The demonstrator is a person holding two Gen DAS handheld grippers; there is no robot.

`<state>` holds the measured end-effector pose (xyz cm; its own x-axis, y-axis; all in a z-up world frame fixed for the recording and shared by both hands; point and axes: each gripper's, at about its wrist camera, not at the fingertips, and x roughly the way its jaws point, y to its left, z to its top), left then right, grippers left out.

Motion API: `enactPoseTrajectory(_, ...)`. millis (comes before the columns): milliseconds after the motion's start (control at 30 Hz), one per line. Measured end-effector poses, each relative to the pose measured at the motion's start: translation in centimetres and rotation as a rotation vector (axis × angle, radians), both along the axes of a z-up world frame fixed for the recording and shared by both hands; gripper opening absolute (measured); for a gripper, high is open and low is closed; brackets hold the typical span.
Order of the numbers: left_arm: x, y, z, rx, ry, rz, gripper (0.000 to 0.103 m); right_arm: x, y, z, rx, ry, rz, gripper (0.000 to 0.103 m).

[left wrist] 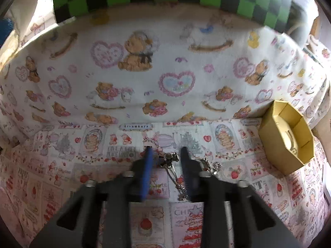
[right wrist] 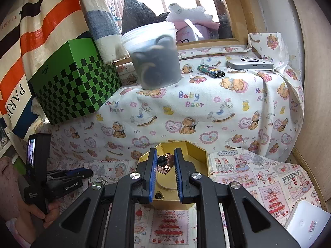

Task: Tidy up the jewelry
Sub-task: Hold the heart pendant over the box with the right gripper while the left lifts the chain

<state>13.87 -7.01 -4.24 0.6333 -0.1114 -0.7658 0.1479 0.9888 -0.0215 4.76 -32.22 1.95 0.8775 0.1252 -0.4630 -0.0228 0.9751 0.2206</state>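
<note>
A silver chain necklace is seen lying on the printed strawberry cloth, stretched between the two fingers of the left gripper, with a small round metal bead or clasp at its far end near the fingertips and further silver links and charms spread just to the right of the right-hand finger. The left gripper's jaws are held spread, one on either side of the chain, and no pinch on it is shown; whether the fingertips touch the cloth cannot be told, as they are blurred. To the right of the chain, well apart from it, a yellow octagonal box is set open on the same cloth, with a pale ring-shaped piece seen inside. In the right wrist view the same yellow octagonal box is found directly under the right gripper, whose jaws are spread with a gap between the blue pads; a coppery heart-shaped piece with a dark round knob is seen between them, inside the box, and it appears not to be clamped. A small gold bell-like item is lodged at the box's near wall. Behind, a teddy-bear cloth is draped over a raised ledge, on which a green checkered box, a translucent plastic tub, a lighter and a flat white device are placed.
</note>
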Motion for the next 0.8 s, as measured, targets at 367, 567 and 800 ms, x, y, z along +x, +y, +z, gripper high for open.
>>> enactPoseTrajectory(367, 1.0, 2.9, 0.9, -0.104, 0.039, 0.014, 0.024, 0.1, 0.1, -0.3, -0.003, 0.009, -0.002, 0.018)
enactPoseTrajectory(567, 2.9, 3.8, -0.4, -0.118, 0.078, 0.022, 0.007, 0.0, -0.2, -0.1, 0.006, 0.003, -0.003, 0.018)
enactPoseTrajectory(800, -0.6, 4.7, 0.9, -0.123, -0.037, -0.017, 0.005, -0.3, 0.2, 0.1, 0.000, -0.004, 0.006, 0.018)
